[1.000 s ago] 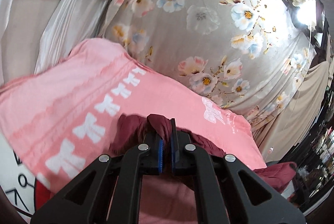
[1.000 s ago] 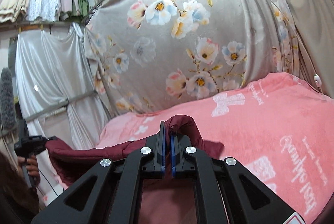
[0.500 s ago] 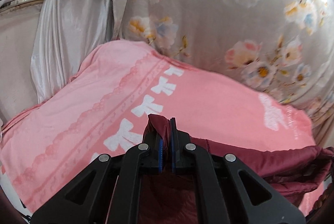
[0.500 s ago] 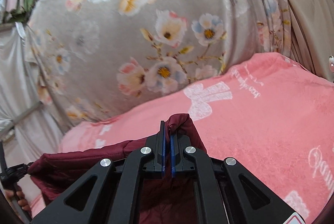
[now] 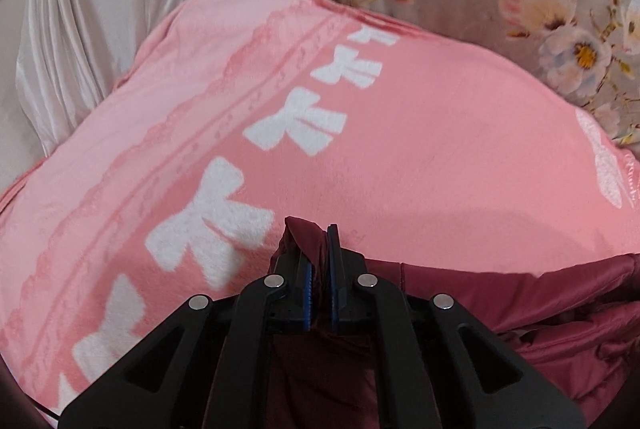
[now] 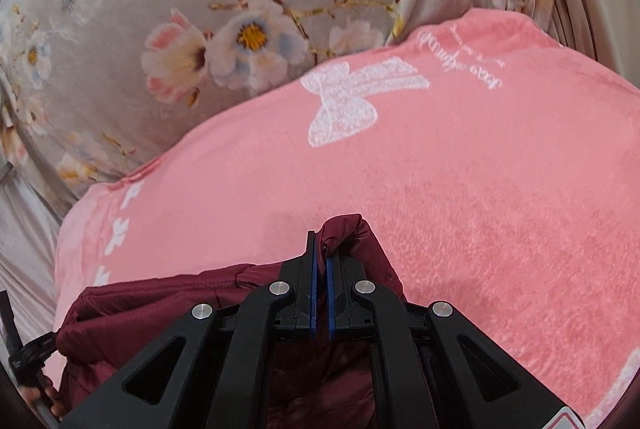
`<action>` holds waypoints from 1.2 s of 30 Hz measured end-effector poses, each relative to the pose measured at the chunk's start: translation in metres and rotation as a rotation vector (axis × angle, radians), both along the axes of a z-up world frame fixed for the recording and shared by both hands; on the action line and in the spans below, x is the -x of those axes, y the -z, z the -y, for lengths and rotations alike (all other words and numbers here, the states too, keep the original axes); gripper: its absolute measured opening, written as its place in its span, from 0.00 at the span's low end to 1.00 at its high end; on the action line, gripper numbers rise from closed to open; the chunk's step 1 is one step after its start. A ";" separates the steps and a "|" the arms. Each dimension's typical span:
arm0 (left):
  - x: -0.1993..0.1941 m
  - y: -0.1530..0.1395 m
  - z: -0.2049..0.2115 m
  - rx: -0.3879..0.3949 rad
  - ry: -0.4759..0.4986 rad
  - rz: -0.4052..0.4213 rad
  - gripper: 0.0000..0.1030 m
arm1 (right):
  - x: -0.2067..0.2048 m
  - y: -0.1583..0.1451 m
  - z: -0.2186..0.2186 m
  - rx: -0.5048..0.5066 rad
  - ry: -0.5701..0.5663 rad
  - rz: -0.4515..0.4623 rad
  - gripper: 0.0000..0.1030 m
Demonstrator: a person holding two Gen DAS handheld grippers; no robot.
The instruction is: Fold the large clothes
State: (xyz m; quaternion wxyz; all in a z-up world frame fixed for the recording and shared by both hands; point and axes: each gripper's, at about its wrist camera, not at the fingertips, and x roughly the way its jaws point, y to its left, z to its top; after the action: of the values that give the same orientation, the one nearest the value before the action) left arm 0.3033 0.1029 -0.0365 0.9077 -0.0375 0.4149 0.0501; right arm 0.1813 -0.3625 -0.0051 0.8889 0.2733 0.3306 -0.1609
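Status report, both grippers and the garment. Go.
Left gripper shut on maroon jacket. Right gripper shut on same jacket. Jacket over pink blanket. Nothing in the way.

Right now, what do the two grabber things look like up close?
Both match. The left gripper and the right gripper are matte black plastic frames shaped like a spread fan of struts with triangular cut-outs. Round silver bolt heads mark the joints. Each finger carries a thin ridged blue pad. The right one shows a red-and-white sticker corner.

Pink blanket with white bows, maroon garment on it
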 end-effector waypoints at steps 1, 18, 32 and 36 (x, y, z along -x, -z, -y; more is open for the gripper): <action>-0.002 0.007 0.000 0.002 0.000 -0.010 0.07 | -0.002 0.004 -0.001 0.001 -0.001 -0.011 0.03; -0.010 0.039 -0.004 0.082 -0.003 -0.007 0.14 | -0.016 0.047 0.005 -0.111 0.008 -0.115 0.08; 0.064 -0.112 0.026 -0.011 0.021 0.266 0.57 | 0.007 -0.066 -0.107 0.141 -0.254 0.090 0.18; 0.047 -0.089 0.087 -0.011 0.208 0.112 0.53 | -0.032 -0.048 -0.161 0.192 -0.407 -0.007 0.13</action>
State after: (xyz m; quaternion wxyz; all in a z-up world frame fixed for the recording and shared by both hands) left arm 0.2566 0.0162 0.0525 0.9299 0.0077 0.3650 -0.0441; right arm 0.2129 -0.2017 0.0425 0.9239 0.1145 0.3651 -0.0096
